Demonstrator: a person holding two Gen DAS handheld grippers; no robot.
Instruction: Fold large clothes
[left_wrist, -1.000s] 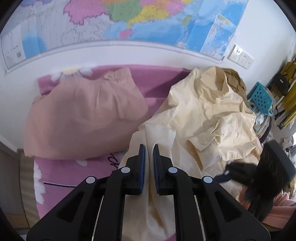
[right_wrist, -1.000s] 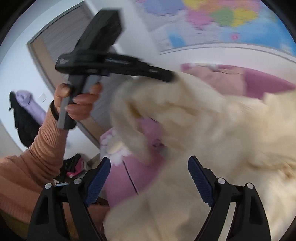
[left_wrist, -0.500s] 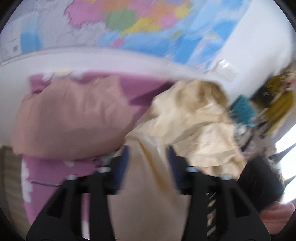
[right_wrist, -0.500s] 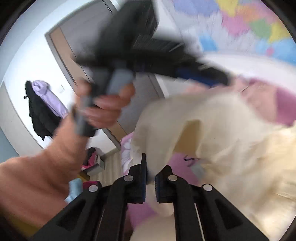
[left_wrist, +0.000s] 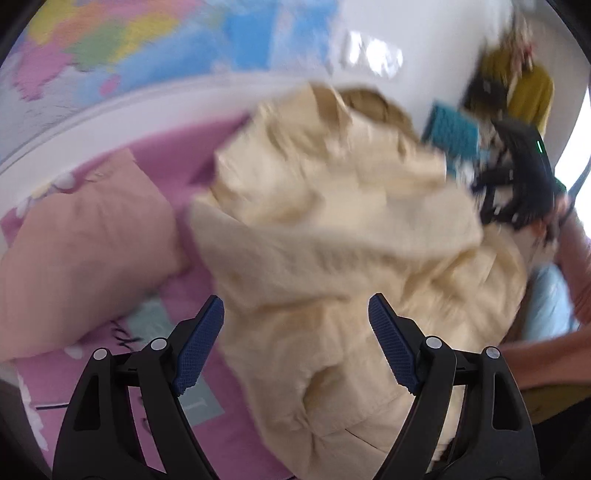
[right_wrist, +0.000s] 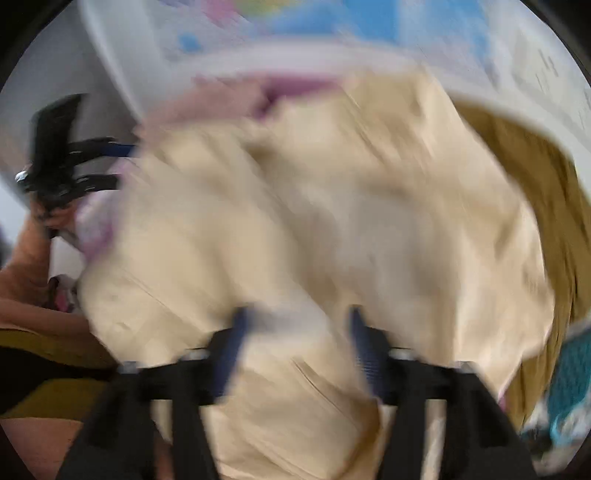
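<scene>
left hand-held gripper (left_wrist: 295, 347): jaws spread wide, nothing between the pads, cream fabric bunched just beyond them
right hand-held gripper (right_wrist: 295, 350): jaws apart, blurred, no pinch on the cloth visible
cream shirt (left_wrist: 332, 229): crumpled heap on the pink bed sheet (left_wrist: 162, 155), spilling toward both grippers
peach garment (left_wrist: 81, 243): lying flat on the sheet, left of the shirt
wall map (left_wrist: 147, 44): on the wall behind the bed
image quality: both views motion-blurred

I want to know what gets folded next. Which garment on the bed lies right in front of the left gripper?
The crumpled cream shirt: it lies between the open fingers of the left gripper. The pink garment lies off to its left.
</scene>
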